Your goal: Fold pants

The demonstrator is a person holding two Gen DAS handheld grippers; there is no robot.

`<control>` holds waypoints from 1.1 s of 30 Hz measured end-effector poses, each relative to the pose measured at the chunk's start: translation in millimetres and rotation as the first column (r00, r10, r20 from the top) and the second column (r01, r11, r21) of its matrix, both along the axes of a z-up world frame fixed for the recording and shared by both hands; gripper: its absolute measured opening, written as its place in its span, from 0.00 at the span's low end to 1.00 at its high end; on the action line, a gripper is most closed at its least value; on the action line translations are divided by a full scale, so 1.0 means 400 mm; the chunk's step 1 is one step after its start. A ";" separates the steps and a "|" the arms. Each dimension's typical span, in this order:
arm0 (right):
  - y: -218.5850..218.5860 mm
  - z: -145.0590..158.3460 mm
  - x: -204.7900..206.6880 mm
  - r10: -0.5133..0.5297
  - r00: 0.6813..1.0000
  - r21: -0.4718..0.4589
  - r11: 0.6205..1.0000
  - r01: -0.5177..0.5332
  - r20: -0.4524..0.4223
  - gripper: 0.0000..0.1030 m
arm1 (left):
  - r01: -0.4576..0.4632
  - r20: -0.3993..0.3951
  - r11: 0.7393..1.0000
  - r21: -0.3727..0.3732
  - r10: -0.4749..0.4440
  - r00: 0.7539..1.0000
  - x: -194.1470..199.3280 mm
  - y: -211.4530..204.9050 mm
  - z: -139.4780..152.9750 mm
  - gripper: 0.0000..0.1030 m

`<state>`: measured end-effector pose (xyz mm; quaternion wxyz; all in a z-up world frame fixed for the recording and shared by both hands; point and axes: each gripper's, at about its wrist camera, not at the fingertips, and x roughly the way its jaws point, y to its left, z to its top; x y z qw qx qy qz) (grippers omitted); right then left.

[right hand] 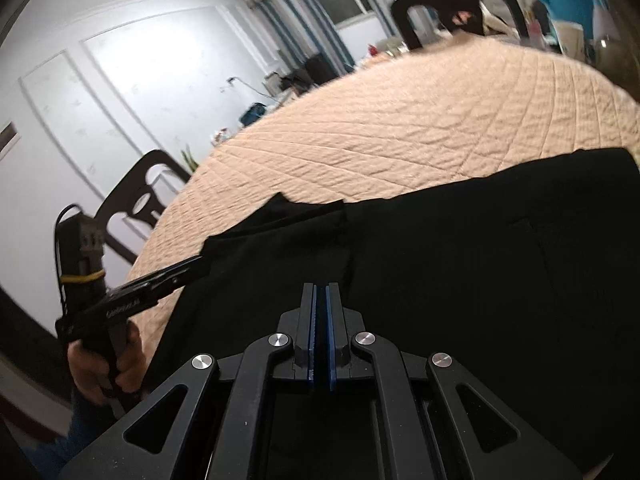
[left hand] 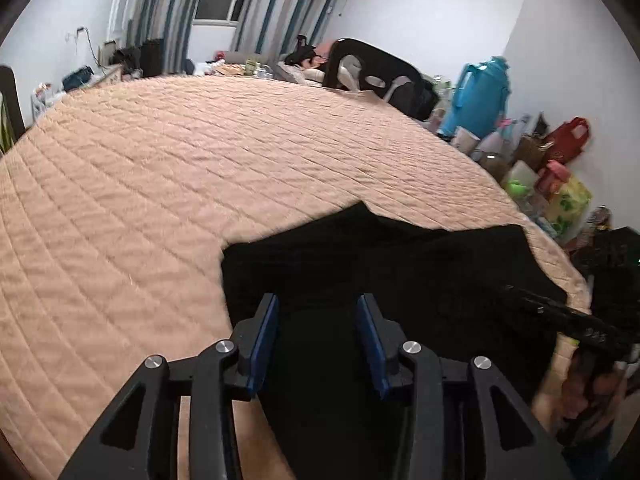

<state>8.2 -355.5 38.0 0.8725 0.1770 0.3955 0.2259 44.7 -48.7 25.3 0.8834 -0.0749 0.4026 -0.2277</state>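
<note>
While the pants [left hand: 380,264] lie on the quilted bed [left hand: 160,184], near its edge, the left gripper [left hand: 316,340] hovers with fingers spread; the right gripper [right hand: 320,332] has fingers pressed together, cloth between them not discernible. Step, judged: regrasping an edge. Next: close left, fold.

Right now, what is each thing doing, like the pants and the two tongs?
Pants: black, lying partly folded on the quilt, not flat all over.
Left tongs: open, over the pants, nothing between the pads.
Right tongs: shut; cannot tell whether cloth is pinched.
Quilt: peach, spread out, lightly wrinkled.
Curtains: drawn apart, window showing.
</note>
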 end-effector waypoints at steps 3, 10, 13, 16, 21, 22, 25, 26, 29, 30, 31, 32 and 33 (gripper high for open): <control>0.016 -0.011 -0.044 0.049 0.999 -0.046 0.998 -0.049 0.012 0.04 | 0.044 0.015 0.999 0.010 -0.044 0.999 -0.075 -0.005 0.005 0.42; 0.017 -0.036 -0.118 0.093 0.993 -0.104 0.991 -0.086 0.067 0.04 | 0.054 0.051 0.997 0.059 -0.057 0.997 -0.188 -0.010 -0.009 0.42; 0.032 -0.037 -0.132 0.098 0.990 -0.161 0.984 -0.081 0.105 0.04 | 0.035 0.087 0.992 0.122 -0.045 0.995 -0.201 -0.031 -0.010 0.42; 0.041 -0.036 -0.127 0.100 0.988 -0.189 0.979 -0.077 0.115 0.04 | 0.022 0.110 0.983 0.184 -0.043 0.993 -0.202 -0.054 -0.010 0.43; 0.039 -0.034 -0.124 0.106 0.988 -0.198 0.977 -0.082 0.111 0.05 | 0.014 0.113 0.983 0.181 -0.035 0.993 -0.200 -0.051 -0.008 0.43; 0.040 -0.033 -0.122 0.105 0.988 -0.205 0.975 -0.081 0.109 0.05 | 0.013 0.112 0.984 0.179 -0.034 0.993 -0.200 -0.051 -0.009 0.43; 0.044 -0.030 -0.132 0.105 0.988 -0.223 0.972 -0.078 0.112 0.05 | 0.007 0.115 0.983 0.183 -0.028 0.993 -0.202 -0.052 -0.009 0.43; 0.045 -0.029 -0.133 0.105 0.988 -0.230 0.970 -0.076 0.113 0.05 | 0.005 0.116 0.983 0.185 -0.027 0.993 -0.205 -0.052 -0.010 0.43; 0.047 -0.027 -0.143 0.108 0.987 -0.248 0.966 -0.076 0.120 0.05 | -0.002 0.115 0.983 0.182 -0.019 0.993 -0.209 -0.050 -0.010 0.43; 0.048 -0.026 -0.146 0.110 0.986 -0.254 0.964 -0.076 0.123 0.05 | -0.003 0.116 0.983 0.182 -0.018 0.993 -0.209 -0.050 -0.010 0.43; 0.048 -0.026 -0.149 0.112 0.986 -0.258 0.963 -0.077 0.127 0.05 | -0.004 0.117 0.983 0.182 -0.017 0.993 -0.209 -0.050 -0.011 0.43; 0.049 -0.026 -0.151 0.113 0.985 -0.260 0.963 -0.076 0.129 0.05 | -0.004 0.116 0.983 0.181 -0.018 0.993 -0.209 -0.049 -0.011 0.43; 0.048 -0.026 -0.152 0.112 0.985 -0.260 0.963 -0.075 0.131 0.05 | -0.004 0.116 0.984 0.181 -0.017 0.993 -0.210 -0.049 -0.011 0.43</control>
